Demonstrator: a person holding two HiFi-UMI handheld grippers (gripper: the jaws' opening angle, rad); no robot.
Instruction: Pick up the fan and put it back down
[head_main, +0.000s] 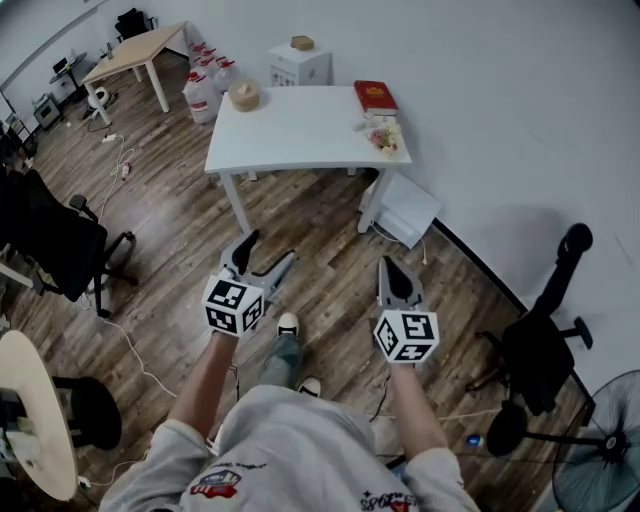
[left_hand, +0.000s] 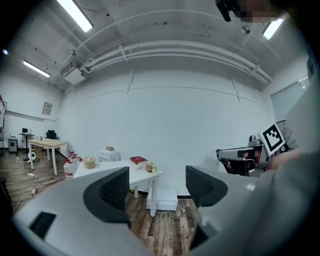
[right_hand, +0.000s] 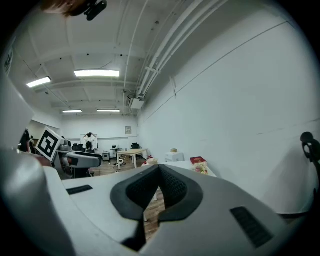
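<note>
A black floor fan (head_main: 603, 447) with a round wire grille stands at the bottom right of the head view, to the right of and behind the person. Both grippers are held out in front at waist height, pointing away from it toward a white table (head_main: 290, 140). My left gripper (head_main: 270, 248) (left_hand: 157, 187) is open, its dark pads wide apart with only floor and table seen between them. My right gripper (head_main: 391, 264) (right_hand: 159, 172) is shut, its pads meeting with nothing between them. Neither gripper touches anything.
On the table lie a red book (head_main: 375, 96), a small bunch of flowers (head_main: 385, 137) and a round tan object (head_main: 243, 95). A white box (head_main: 405, 210) sits on the floor by its right leg. Black office chairs (head_main: 540, 350) (head_main: 50, 240) stand on both sides, and cables trail over the wooden floor.
</note>
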